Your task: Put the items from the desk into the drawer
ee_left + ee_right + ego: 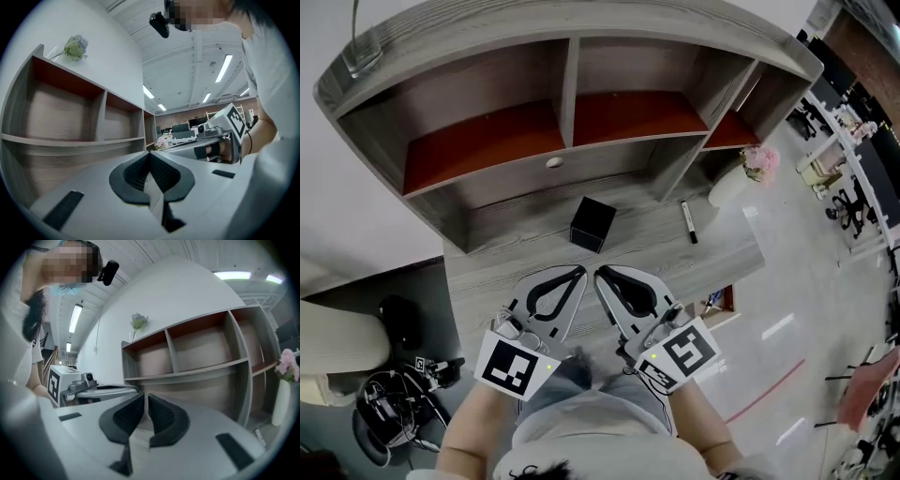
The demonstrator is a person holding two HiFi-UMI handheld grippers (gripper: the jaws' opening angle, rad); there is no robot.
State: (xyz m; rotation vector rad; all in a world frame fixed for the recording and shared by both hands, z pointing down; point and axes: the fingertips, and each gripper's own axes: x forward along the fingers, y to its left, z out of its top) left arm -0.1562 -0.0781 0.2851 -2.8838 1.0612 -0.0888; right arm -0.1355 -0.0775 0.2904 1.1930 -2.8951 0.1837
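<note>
A black cube (pixel 592 223) rests on the grey wooden desk (pixel 506 272), just in front of the hutch. A black marker pen (pixel 688 221) lies to its right, near the hutch's right post; it also shows in the right gripper view as the marker pen (pixel 259 437). The drawer front with a round knob (pixel 554 162) is closed under the lower shelf. My left gripper (pixel 579 273) (pixel 149 154) and right gripper (pixel 601 275) (pixel 145 395) hover side by side just short of the cube. Both are shut and hold nothing.
The hutch's shelves (pixel 572 117) stand empty. A glass with a flower (pixel 361 52) sits on top at the left. A white vase of pink flowers (pixel 757 164) stands at the desk's right end. Cables and a chair base (pixel 389 398) lie on the floor at left.
</note>
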